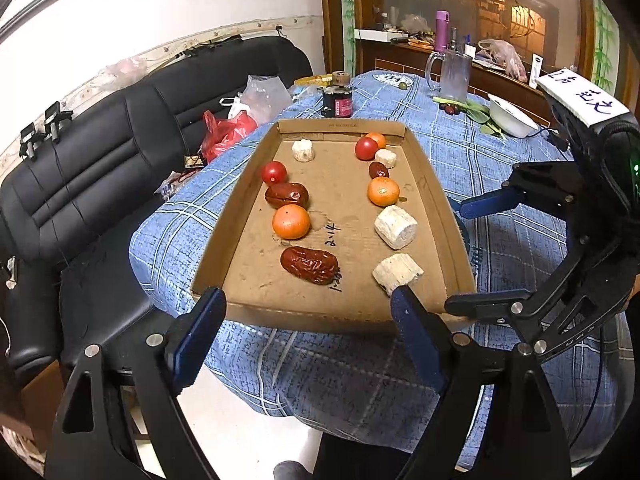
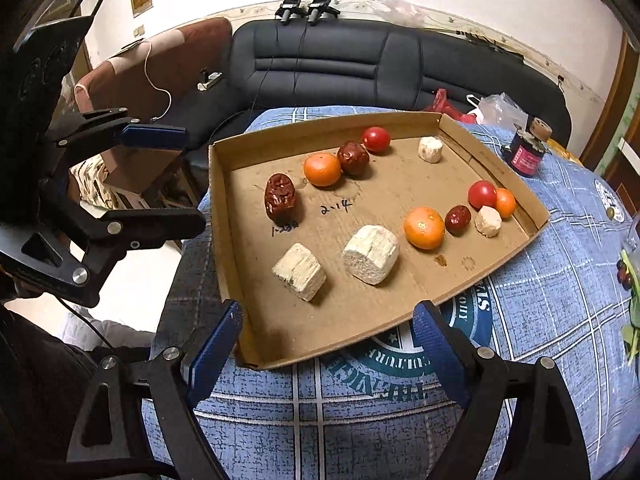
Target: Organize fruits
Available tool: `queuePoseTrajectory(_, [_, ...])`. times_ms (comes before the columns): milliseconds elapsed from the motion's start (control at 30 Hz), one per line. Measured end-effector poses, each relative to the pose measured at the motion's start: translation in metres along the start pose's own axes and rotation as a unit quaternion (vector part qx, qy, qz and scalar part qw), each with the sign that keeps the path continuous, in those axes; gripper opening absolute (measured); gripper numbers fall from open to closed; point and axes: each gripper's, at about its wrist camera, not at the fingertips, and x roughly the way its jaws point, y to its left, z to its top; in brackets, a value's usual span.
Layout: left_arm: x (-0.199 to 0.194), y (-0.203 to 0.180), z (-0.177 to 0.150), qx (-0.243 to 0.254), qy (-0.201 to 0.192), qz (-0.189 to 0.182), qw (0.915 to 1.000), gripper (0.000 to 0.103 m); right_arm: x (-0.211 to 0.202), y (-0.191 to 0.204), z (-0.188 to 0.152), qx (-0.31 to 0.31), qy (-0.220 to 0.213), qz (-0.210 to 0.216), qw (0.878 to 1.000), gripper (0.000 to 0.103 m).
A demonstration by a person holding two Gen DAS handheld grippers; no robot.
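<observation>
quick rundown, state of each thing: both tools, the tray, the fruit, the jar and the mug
left tool: open, empty
right tool: open, empty
cardboard tray: flat on the table, holding the fruit in two rows
fruit: loose, none gripped
dark jar: upright, stoppered
clear mug: upright, looks empty

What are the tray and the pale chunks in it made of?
Tray: corrugated cardboard, matte brown, with folded walls, stains and pen marks. Pale chunks: off-white, fibrous, rough-cut cylinders; they look like peeled sugarcane or yam pieces, but I cannot tell which.
</observation>
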Motion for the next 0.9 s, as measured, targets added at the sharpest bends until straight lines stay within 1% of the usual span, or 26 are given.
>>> queuePoseTrajectory(300, [0.0020, 0.0041, -0.0034, -0.004, 0.004, 0.013, 0.9999, 0.085, 0.0023, 0.0048, 0.0043, -0.015, 0.001, -0.003, 1.000, 0.088])
queuePoseTrajectory(900, [-0.0003, 0.0035, -0.0045, 0.000, 0.001, 0.014, 0.9999, 0.085, 0.0023, 0.0064, 0.0042, -0.018, 0.002, -0.002, 1.000, 0.088])
